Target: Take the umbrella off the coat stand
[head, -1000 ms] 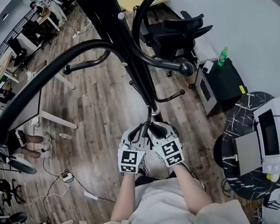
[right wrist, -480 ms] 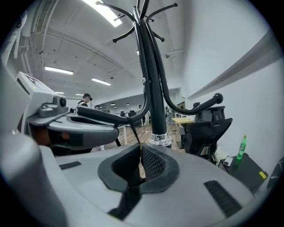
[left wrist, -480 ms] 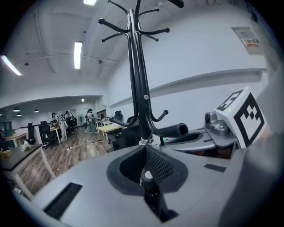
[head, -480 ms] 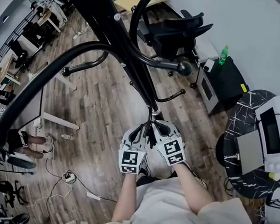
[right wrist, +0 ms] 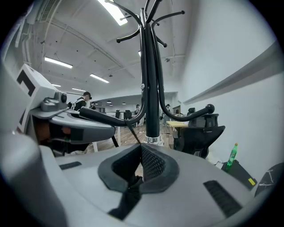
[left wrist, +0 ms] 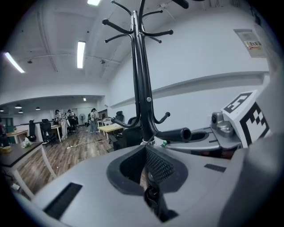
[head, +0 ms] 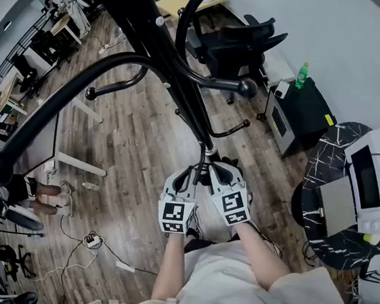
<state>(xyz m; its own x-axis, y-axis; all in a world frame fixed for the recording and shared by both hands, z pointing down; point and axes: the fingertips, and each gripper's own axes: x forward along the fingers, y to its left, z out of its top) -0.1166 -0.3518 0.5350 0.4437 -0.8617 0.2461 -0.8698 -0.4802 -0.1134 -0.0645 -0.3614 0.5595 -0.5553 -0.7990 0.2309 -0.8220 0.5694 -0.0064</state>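
The umbrella [left wrist: 151, 194] shows only as a small dark, glossy lump low in the middle of the left gripper view. The rest of it is hidden under the grippers, so I take it, without being sure, to be the handle end. Its thin black strap [right wrist: 133, 186] climbs from the lower middle of the right gripper view to a hook [right wrist: 102, 116] of the stand [right wrist: 151, 88], and looks looped over that arm. So the umbrella hangs low on the stand, just in front of the pole. The left gripper [left wrist: 144, 150] has its jaws together, pinching the dark lump. The right gripper [right wrist: 141, 148] has just been closing and its jaws now meet on the strap. In the head view both grippers sit side by side at lower centre, noses almost against the pole, with the stand's upper arms sweeping across the upper left. Further out are a wood floor [head: 136, 148], a black chair [head: 243, 41] at the top and a green bottle [head: 302, 75] at upper right. By my reading, the grasp is made but the umbrella is not yet off. The next move calls for both grippers to travel together, lifting the strap enough to slacken it. They would then slide it along the hook and over its end before drawing back from the pole. The strap may snag at the hook's tip if it is pulled straight out.
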